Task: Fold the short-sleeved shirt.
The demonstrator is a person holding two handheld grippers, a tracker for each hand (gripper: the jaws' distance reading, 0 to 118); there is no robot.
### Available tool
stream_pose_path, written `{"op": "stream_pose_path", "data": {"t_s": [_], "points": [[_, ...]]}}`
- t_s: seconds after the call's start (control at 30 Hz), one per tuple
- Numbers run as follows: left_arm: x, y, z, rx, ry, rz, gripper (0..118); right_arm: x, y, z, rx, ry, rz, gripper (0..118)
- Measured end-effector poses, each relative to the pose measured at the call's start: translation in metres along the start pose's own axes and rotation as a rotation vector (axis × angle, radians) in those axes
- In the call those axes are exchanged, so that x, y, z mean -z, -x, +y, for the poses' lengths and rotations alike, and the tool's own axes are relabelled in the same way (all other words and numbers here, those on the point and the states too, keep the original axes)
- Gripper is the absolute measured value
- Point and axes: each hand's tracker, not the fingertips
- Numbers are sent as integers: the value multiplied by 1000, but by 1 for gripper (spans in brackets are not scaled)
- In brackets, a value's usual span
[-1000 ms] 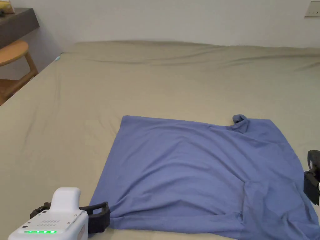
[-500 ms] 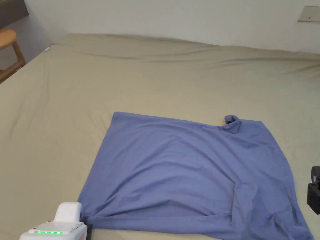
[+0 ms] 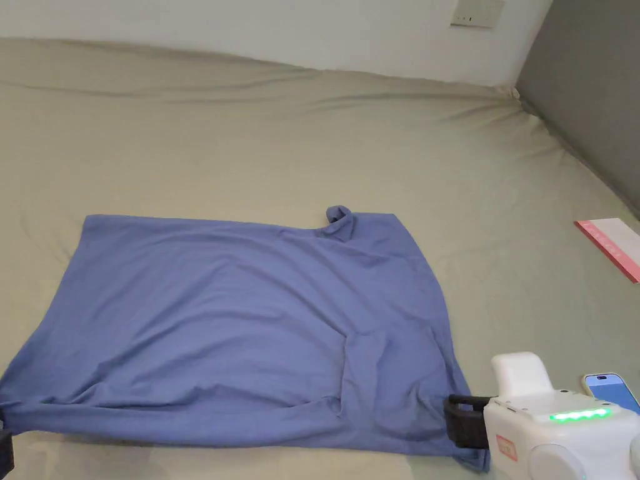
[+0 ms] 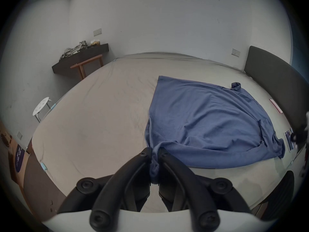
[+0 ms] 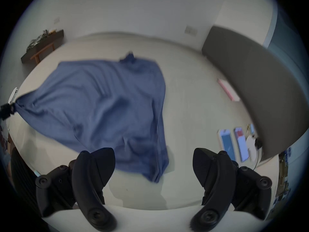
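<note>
Since the earlier pictures the left tool (image 4: 154,153) has gone from the head view's lower left to its very edge, and the right tool (image 3: 459,422) has been brought in from the right edge to the near right corner of the blue short-sleeved shirt (image 3: 237,319); much of that shift is owed to the head camera turning to the right.

The shirt is spread on the beige sheet of the bed (image 3: 250,144), rumpled along its near edge, with a small curl of cloth standing at its far edge. In the left gripper view the left tool is seen clenched on the shirt's near left corner, a bunch of blue fabric being pinched between its two black jaws. In the right gripper view the right tool (image 5: 153,160) is seen released, its jaws held wide apart just before the shirt's near right corner (image 5: 155,173), with no cloth between them.

A pink flat booklet (image 3: 609,244) lies on the bed well to the right of the shirt, and a phone with a blue screen (image 3: 612,387) lies near the right tool. A dark grey headboard (image 3: 587,94) is seen along the bed's right side.
</note>
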Motion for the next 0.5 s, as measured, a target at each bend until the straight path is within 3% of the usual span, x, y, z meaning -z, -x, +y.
{"op": "stream_pose_path", "data": {"t_s": [0.17,0.27,0.3,0.33,0.37,0.4,0.47,0.5], "points": [[6,-3,0,26,24,26,6,48,-8,-32,140,158,46,101],[8,-3,-6,30,48,40,6,60,-10,-35,164,161,65,99],[9,-3,-9,32,50,49,6,62,-11,-35,171,160,71,89],[10,-3,-11,34,55,57,6,63,-11,-36,175,159,89,68],[11,-3,-12,38,63,60,6,63,-10,-35,169,157,99,33],[12,-3,-14,43,72,64,6,63,-8,-34,152,142,129,12],[16,-5,-18,46,79,66,6,62,-3,-33,155,95,184,12],[16,-5,-19,46,82,73,6,62,-3,-33,144,105,163,11]]}}
